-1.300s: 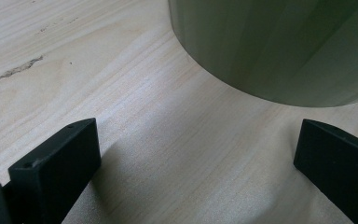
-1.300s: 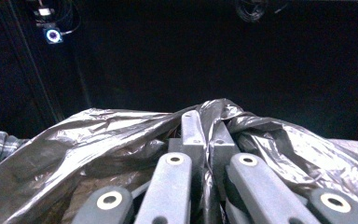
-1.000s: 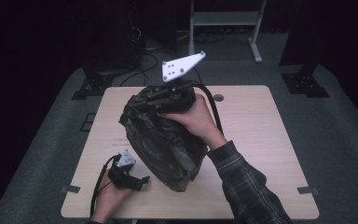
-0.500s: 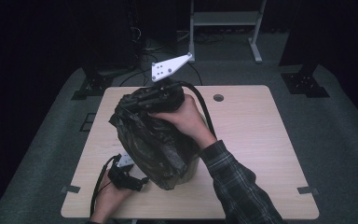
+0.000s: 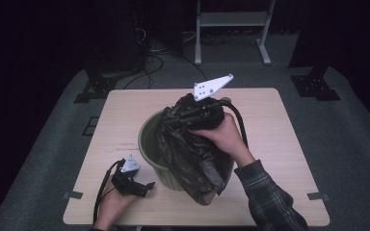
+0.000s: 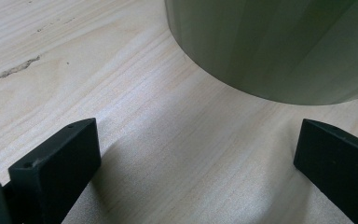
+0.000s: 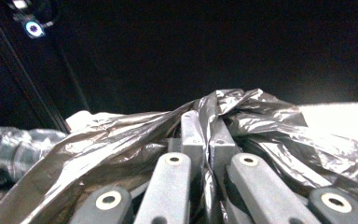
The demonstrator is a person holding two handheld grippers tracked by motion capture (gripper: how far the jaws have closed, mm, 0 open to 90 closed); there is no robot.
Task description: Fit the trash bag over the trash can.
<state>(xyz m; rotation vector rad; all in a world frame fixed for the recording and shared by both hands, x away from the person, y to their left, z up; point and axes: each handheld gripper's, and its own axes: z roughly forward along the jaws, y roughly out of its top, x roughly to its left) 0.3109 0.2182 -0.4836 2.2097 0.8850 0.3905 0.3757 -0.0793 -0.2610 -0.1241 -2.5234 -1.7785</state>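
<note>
A round green bin (image 5: 150,137) stands mid-table, its wall (image 6: 270,51) close in front of the left gripper view. A crumpled black plastic bag (image 5: 192,159) hangs from my right gripper (image 5: 185,113), draping over the bin's right side and down toward the table. In the right gripper view the jaws are pinched together with the bag's (image 7: 256,112) gathered plastic between them. My left gripper (image 5: 147,186) rests on the table at the bin's near-left foot, jaws spread wide with only bare wood between them (image 6: 196,154).
The wooden table (image 5: 279,125) has bare room on its right and far left. Dark floor surrounds it, with a white metal stand (image 5: 231,19) and cables behind. Tape marks (image 5: 316,196) sit near the front corners.
My right gripper has swung the bag rightward and lifted it off the bin, whose green rim and inside now show. The left gripper has stayed put.
</note>
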